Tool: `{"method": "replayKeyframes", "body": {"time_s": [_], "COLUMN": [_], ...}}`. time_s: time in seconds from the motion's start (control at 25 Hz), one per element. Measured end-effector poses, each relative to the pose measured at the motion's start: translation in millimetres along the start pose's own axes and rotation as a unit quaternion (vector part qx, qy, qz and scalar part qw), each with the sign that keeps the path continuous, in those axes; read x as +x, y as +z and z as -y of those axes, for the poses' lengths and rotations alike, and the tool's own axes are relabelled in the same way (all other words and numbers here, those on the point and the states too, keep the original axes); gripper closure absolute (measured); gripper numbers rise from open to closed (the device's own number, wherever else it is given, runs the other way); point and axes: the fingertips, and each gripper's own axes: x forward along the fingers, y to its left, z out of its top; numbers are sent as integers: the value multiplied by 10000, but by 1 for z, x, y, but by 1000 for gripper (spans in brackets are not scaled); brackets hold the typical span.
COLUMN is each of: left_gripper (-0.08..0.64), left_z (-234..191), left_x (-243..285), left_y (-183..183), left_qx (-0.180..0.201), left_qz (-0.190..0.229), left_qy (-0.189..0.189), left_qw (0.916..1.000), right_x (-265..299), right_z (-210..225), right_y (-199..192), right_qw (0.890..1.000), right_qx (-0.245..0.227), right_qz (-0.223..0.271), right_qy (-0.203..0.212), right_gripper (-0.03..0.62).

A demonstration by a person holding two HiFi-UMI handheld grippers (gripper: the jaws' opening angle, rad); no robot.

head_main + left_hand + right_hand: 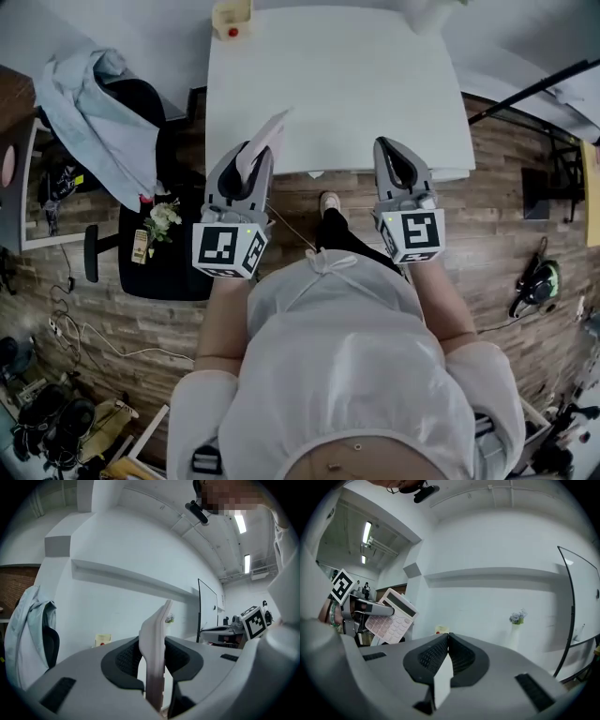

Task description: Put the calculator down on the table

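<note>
A pinkish-white calculator (269, 134) stands on edge in my left gripper (253, 155), which is shut on its lower end just short of the white table's (356, 84) near edge. In the left gripper view the calculator (156, 627) appears edge-on, pinched between the dark pads (126, 658). My right gripper (391, 145) is level beside it, with jaws shut and nothing held. In the right gripper view its jaw tips (448, 638) meet, and the calculator (393, 617) shows its keys and display at the left.
A small yellow box (232, 19) with a red dot sits at the table's far edge. A white vase with flowers (516, 627) stands further right. A black chair draped with a light jacket (89, 103) stands left of the table. Wooden floor lies below.
</note>
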Motion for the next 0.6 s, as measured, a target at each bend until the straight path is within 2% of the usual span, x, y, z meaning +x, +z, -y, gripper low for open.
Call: {"method": "replayKeyframes", "body": {"time_s": [0.32, 0.6], "left_gripper": [428, 428], "left_z": [-19, -17], "left_x": [117, 197], "left_y": [-24, -70], "left_qx": [-344, -794], "left_qz": [-417, -991], "left_qy": [-8, -322], "left_qw": [9985, 9914], "right_x": [97, 151], "right_z": [67, 108], "right_y": [-16, -53], "right_qw": [9994, 9976], "right_qx": [49, 294], "right_qz": [-216, -482], "right_qy": [280, 414], "right_gripper": [588, 588]}}
